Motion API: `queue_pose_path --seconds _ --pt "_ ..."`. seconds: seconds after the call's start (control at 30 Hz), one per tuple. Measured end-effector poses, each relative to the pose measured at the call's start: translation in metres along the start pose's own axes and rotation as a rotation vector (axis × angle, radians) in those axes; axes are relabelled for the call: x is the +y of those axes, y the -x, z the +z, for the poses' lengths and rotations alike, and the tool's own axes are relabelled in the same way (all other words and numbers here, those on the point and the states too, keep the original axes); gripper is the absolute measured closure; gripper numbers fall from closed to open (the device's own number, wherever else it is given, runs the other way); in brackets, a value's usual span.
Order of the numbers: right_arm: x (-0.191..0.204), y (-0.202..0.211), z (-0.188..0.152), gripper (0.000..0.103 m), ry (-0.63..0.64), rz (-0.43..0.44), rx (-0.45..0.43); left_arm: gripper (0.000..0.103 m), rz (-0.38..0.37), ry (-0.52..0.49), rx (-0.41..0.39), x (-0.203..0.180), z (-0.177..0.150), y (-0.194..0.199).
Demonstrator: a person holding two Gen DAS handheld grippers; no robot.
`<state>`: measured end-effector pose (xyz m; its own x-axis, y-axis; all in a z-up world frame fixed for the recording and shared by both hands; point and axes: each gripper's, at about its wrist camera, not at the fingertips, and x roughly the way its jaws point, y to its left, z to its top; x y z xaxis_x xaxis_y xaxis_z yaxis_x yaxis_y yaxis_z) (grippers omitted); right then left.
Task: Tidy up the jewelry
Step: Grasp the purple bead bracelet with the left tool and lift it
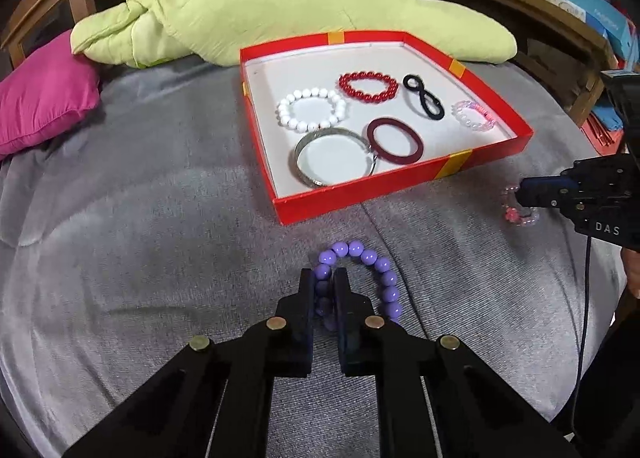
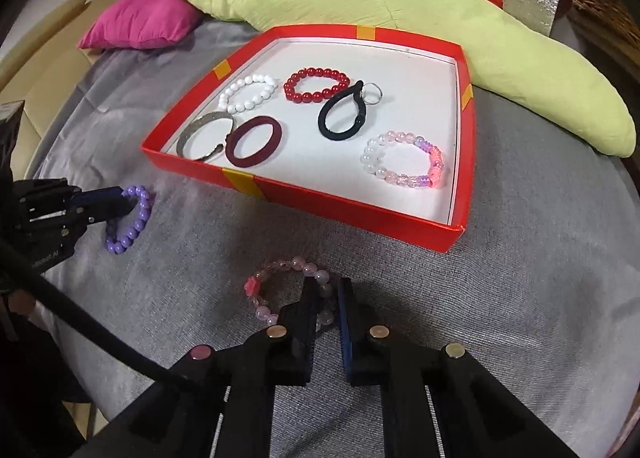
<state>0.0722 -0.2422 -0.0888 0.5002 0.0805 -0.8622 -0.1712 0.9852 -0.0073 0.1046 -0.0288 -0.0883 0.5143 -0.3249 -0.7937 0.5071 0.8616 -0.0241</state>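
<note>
Left gripper (image 1: 324, 278): closed on purple bead bracelet (image 1: 376, 278), lying on grey bed near red cardboard box (image 1: 360, 193).
Right gripper (image 2: 328, 294): pinching pink bead bracelet (image 2: 280, 282).
Advice: lift both clear of box wall.

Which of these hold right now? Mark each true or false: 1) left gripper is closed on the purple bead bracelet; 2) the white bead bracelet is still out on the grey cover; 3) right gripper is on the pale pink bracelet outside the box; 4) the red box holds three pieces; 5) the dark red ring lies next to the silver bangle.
1) True: the left gripper pinches the purple bead bracelet.
2) False: the white bead bracelet lies inside the red box.
3) True: the right gripper grips the pale pink bracelet on the grey cover.
4) False: six pieces lie in it.
5) True: the dark red ring touches the silver bangle.
</note>
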Motion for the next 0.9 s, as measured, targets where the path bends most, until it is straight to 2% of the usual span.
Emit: queue_pose_path --seconds 0.37,0.53,0.9 --pt "0.009 0.014 0.009 0.092 -0.023 0.079 -0.064 0.093 0.037 -0.017 -0.059 -0.013 0.008 0.021" --pt "0.017 0.018 0.012 0.092 -0.014 0.098 -0.089 0.093 0.080 -0.027 -0.100 -0.018 0.013 0.033" --pt "0.029 0.036 0.017 0.092 -0.001 0.130 -0.172 0.093 0.123 -0.017 -0.181 -0.020 0.019 0.058"
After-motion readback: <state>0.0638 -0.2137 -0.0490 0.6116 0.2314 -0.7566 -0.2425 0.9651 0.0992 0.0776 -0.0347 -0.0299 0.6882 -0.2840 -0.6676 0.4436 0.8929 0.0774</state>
